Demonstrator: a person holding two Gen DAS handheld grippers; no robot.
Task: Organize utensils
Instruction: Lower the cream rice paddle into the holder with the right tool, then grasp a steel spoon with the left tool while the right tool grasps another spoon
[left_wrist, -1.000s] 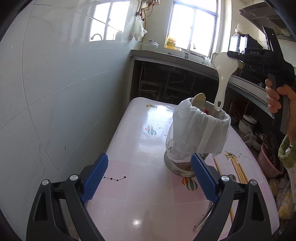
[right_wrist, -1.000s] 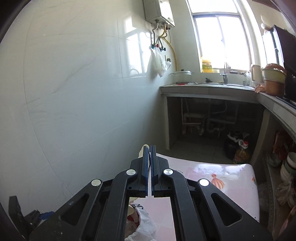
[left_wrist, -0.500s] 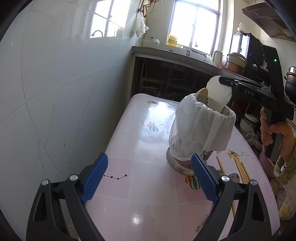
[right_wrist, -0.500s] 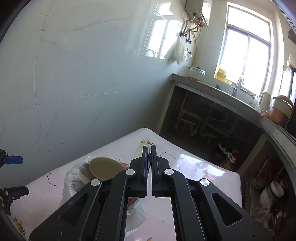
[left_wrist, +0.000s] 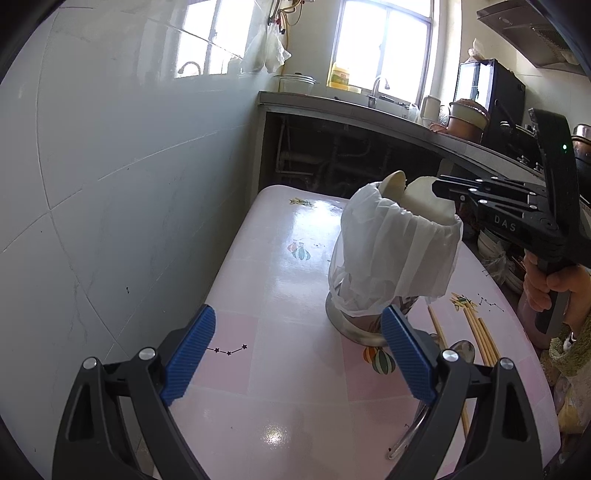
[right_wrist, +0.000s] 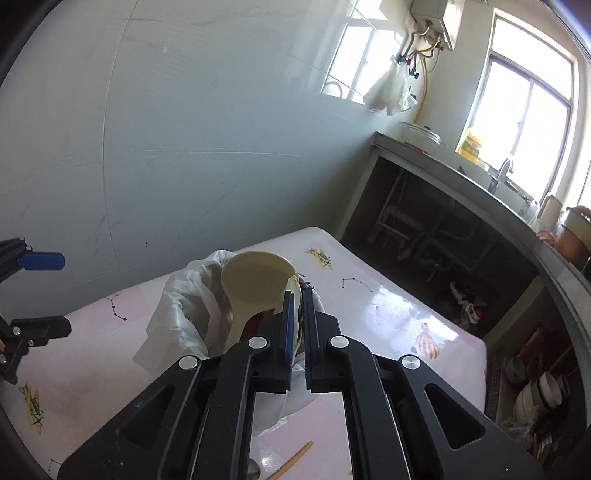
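Pink patterned worktop (left_wrist: 280, 369) against a tiled wall. A metal utensil holder (left_wrist: 354, 325), draped in a white plastic bag (left_wrist: 399, 251), stands toward the worktop's right side.

Right gripper (right_wrist: 298, 295) is poised over the holder's mouth, fingers nearly together and just opening; a thin cream edge of the white rice paddle (left_wrist: 428, 199) shows in the narrow gap between the blue pads. Whether the pads press on it cannot be told. The paddle stands handle-down in the holder, broad end above the rim. A second cream paddle (right_wrist: 258, 284) stands just beside it, also in the holder.

Left gripper (left_wrist: 295, 354) hangs low over the near worktop, fingers wide apart with nothing between them, the holder beyond its right finger.

Loose on the worktop, right of the holder: several wooden chopsticks (left_wrist: 480, 336) lying roughly parallel, and a metal spoon (left_wrist: 463, 349) partly hidden behind the left gripper's right finger
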